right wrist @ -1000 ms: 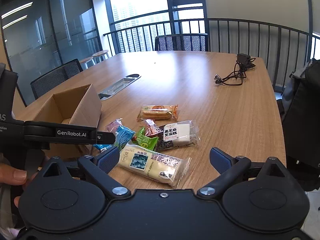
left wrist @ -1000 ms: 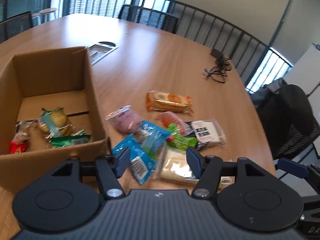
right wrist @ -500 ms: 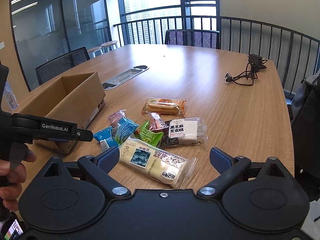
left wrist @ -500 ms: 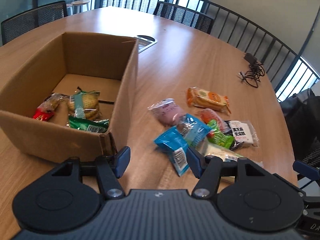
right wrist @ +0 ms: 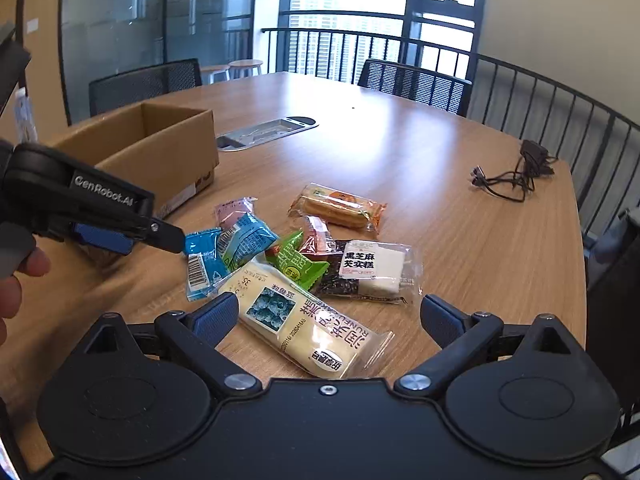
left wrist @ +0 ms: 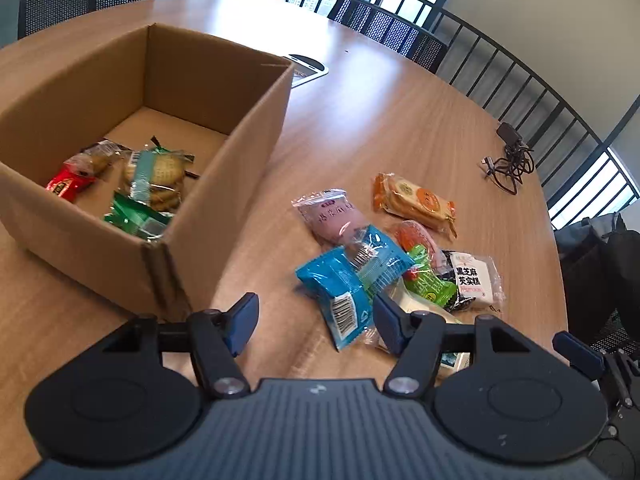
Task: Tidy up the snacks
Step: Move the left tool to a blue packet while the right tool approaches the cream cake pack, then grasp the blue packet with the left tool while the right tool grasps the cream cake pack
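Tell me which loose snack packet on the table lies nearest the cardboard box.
The pink packet, at the pile's box-side edge; the blue ones lie farther from the cardboard box.

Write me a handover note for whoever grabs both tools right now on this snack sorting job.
Left tool: open, empty, above the table edge next to the cardboard box.
Right tool: open, empty, over the long cream packet.
Done: three packets lie in the box, a red one, a biscuit pack and a green one.
Left: a pile on the table beside the box, including two blue packets, a pink one, an orange cracker pack and a black sesame cake.
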